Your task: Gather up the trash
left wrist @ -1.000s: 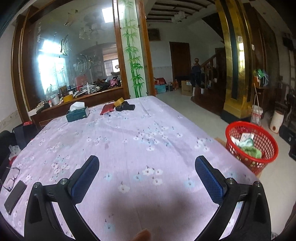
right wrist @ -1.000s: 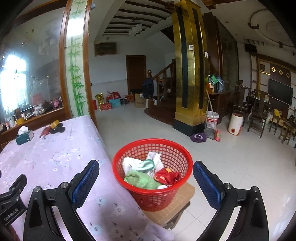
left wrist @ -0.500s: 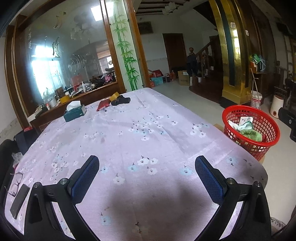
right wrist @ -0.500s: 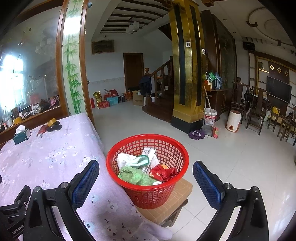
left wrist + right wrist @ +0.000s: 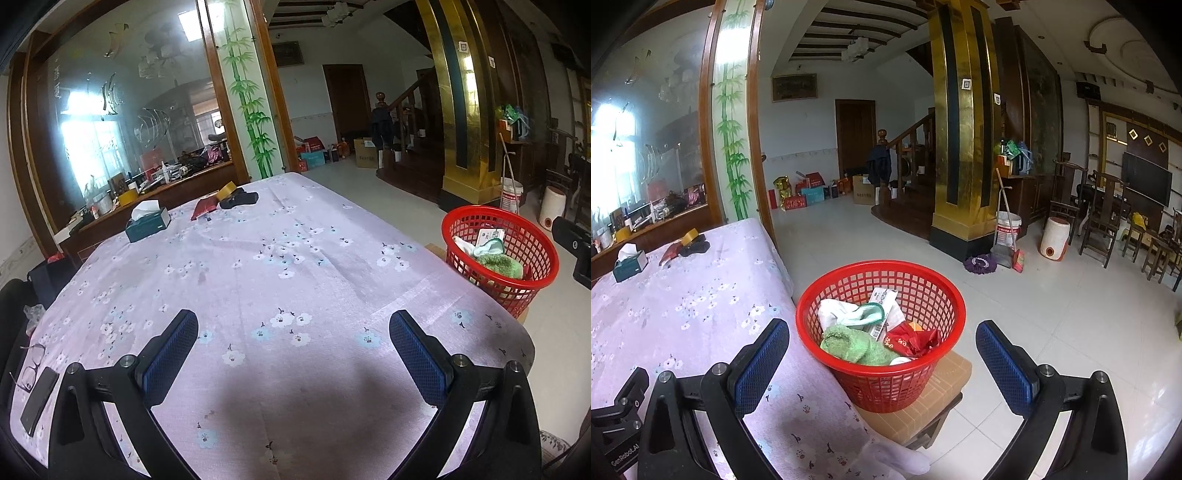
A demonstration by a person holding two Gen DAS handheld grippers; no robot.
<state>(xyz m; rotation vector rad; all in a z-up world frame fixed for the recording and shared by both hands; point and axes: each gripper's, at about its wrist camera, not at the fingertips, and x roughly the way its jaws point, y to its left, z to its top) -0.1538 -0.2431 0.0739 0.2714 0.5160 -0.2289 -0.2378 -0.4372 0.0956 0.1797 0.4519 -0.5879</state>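
From the left wrist view, the left gripper (image 5: pixel 293 356) hangs with fingers spread wide and empty above the floral tablecloth (image 5: pixel 258 266), the red basket (image 5: pixel 532 280) off the table's right edge. From the right wrist view, the right gripper (image 5: pixel 881 367) is likewise spread and empty, framing the basket (image 5: pixel 886 384) on a wooden stool (image 5: pixel 938 398), where a green cloth (image 5: pixel 857 347) and red wrapper (image 5: pixel 910 341) lie.

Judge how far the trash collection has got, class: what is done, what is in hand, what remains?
Done: the red basket already holds a green cloth, red wrapper and paper. In hand: nothing; the left hand-held gripper and right hand-held gripper are both open. Left: possibly nothing; the tablecloth carries only a tissue box and belongings.
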